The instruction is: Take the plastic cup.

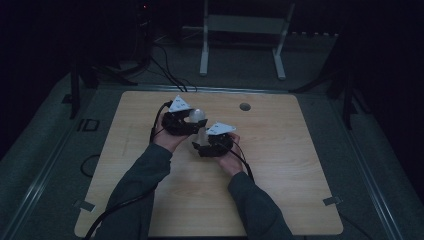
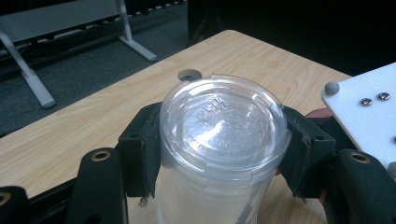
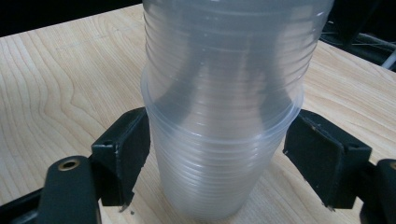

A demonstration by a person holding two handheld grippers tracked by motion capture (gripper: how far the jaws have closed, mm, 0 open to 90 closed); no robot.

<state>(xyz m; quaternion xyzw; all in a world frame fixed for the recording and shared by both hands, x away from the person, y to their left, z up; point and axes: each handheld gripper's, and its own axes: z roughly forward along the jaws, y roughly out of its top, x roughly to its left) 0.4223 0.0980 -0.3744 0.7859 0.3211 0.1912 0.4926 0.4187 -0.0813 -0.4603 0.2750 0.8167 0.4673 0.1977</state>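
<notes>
Over the middle of the wooden table (image 1: 280, 190) two hands hold a stack of clear plastic cups (image 1: 201, 127) between them. My left gripper (image 1: 187, 120) is shut on the upper cup (image 2: 224, 126); both pads press its sides just below its flat embossed end. My right gripper (image 1: 207, 144) holds the lower part of the stack. In the right gripper view its jaws (image 3: 219, 158) sit against the ribbed outer cup (image 3: 215, 182), one pad on each side. An inner cup (image 3: 233, 56) rises out of that cup's rim.
A round cable hole (image 1: 244, 106) lies in the table behind the grippers. A white metal frame (image 1: 245, 25) stands on the floor beyond the far edge, with black cables (image 1: 165, 70) beside it. The right gripper's white plate (image 2: 369, 112) is close by in the left gripper view.
</notes>
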